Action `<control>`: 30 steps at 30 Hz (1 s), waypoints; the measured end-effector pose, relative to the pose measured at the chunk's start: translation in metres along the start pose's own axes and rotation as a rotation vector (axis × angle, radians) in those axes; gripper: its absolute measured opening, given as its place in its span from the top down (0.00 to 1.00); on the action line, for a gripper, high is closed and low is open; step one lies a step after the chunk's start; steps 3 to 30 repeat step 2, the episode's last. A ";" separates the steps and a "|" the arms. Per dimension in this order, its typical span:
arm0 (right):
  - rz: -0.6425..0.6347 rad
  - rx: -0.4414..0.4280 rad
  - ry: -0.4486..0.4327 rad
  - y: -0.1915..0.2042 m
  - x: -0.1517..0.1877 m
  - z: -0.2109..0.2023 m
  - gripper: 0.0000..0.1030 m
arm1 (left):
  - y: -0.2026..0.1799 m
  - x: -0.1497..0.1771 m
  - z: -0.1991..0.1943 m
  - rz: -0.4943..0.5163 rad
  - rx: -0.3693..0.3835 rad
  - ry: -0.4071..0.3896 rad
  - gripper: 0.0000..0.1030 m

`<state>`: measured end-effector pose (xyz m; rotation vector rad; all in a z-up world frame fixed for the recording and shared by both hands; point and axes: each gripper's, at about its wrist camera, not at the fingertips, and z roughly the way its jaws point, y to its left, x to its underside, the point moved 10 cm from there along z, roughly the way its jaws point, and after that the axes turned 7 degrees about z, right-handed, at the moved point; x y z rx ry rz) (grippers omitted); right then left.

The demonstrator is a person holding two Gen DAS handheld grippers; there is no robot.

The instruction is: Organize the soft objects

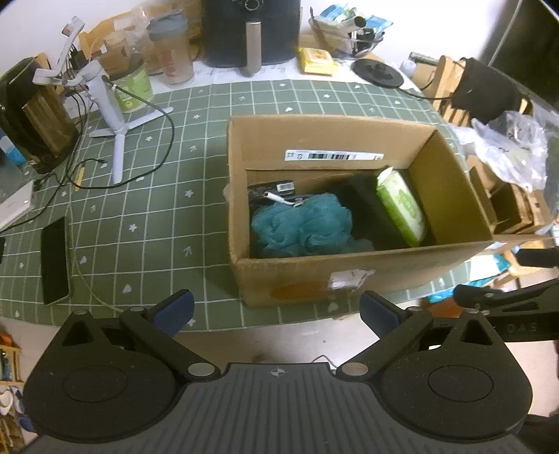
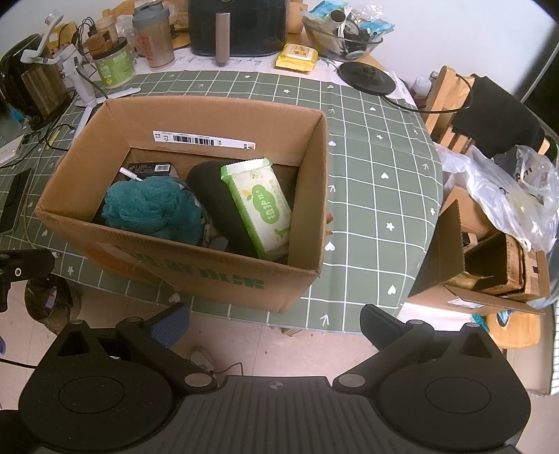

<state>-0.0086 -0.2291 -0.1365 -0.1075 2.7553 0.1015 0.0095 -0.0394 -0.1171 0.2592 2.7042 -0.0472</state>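
Note:
An open cardboard box (image 1: 349, 276) (image 2: 223, 115) stands on the green checked tablecloth. Inside lie a teal bath pouf (image 1: 304, 227) (image 2: 150, 206), a green-and-white wet wipes pack (image 1: 401, 206) (image 2: 262, 206) leaning on a dark rounded soft object (image 2: 213, 202), and a small black packet (image 1: 272, 190) (image 2: 150, 168). My left gripper (image 1: 276, 312) hangs open in front of the box, off the table's near edge, holding nothing. My right gripper (image 2: 276, 324) is open too, below the box's near right corner, also holding nothing.
A phone (image 1: 54, 260), cables and a white tripod stand (image 1: 111, 115) lie left of the box. Jars, a shaker bottle (image 2: 153, 38), an air fryer (image 2: 237, 24), a yellow wipes pack (image 2: 297, 56) and a glass bowl line the far edge. Chairs, boxes and plastic bags (image 2: 506, 195) crowd the right.

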 end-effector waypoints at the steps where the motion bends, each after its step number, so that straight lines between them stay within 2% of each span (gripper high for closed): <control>1: -0.001 -0.001 0.000 0.001 0.000 0.000 0.00 | 0.000 0.000 0.000 0.003 -0.001 -0.001 0.00; 30: -0.002 -0.003 0.001 0.001 0.000 0.000 0.00 | 0.000 -0.001 0.000 0.005 -0.001 -0.002 0.00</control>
